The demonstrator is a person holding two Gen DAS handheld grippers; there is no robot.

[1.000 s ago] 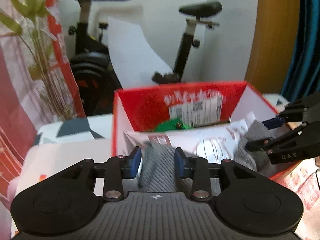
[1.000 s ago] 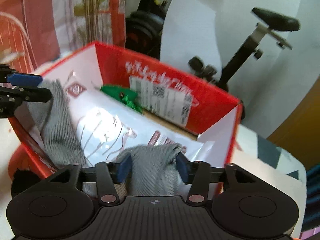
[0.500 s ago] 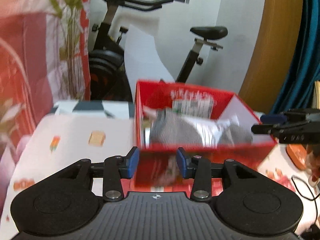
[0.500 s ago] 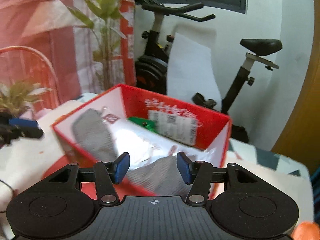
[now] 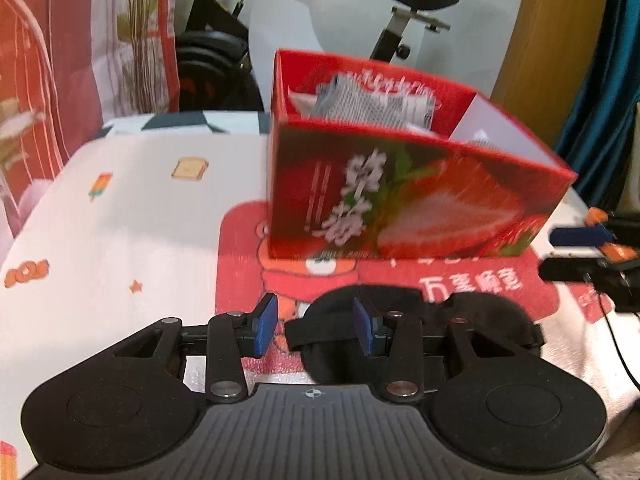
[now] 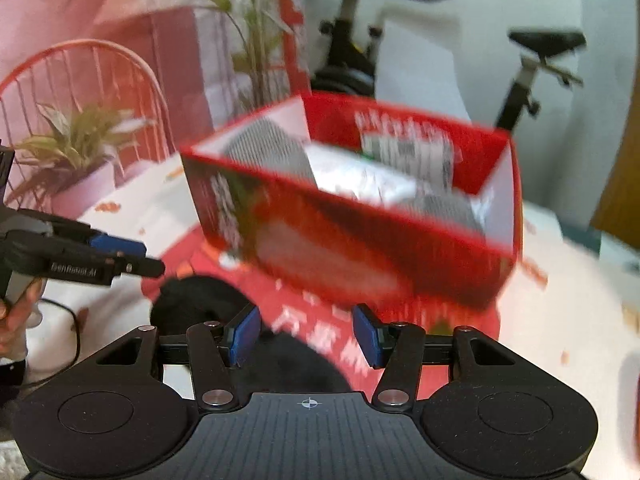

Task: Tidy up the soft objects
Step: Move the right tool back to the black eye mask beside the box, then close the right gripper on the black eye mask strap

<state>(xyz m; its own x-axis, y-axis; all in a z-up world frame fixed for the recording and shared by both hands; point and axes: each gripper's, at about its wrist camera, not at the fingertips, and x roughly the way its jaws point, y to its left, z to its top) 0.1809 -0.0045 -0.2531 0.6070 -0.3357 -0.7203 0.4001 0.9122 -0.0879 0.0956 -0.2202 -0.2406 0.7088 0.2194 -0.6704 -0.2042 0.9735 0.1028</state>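
Both grippers hung over the bed in front of the red box [image 5: 400, 200], and neither held anything. The left gripper [image 5: 316, 330] had its jaws apart, with the black eye mask [image 5: 400, 308] lying on the red mat [image 5: 248, 236] at lower centre of the left view, its strap end just under the right-hand pad. The right gripper [image 6: 306, 336] also stood with jaws parted and empty, the same eye mask [image 6: 200, 304] showing dark at lower left of its view. A grey knitted cloth [image 5: 372, 104] already sat in the box, at upper centre. The next step looked like lifting the mask into the box (a guess from the layout). To do it well, each gripper should close on a padded end, not the thin strap, then lift level so the mask clears the box's near wall.
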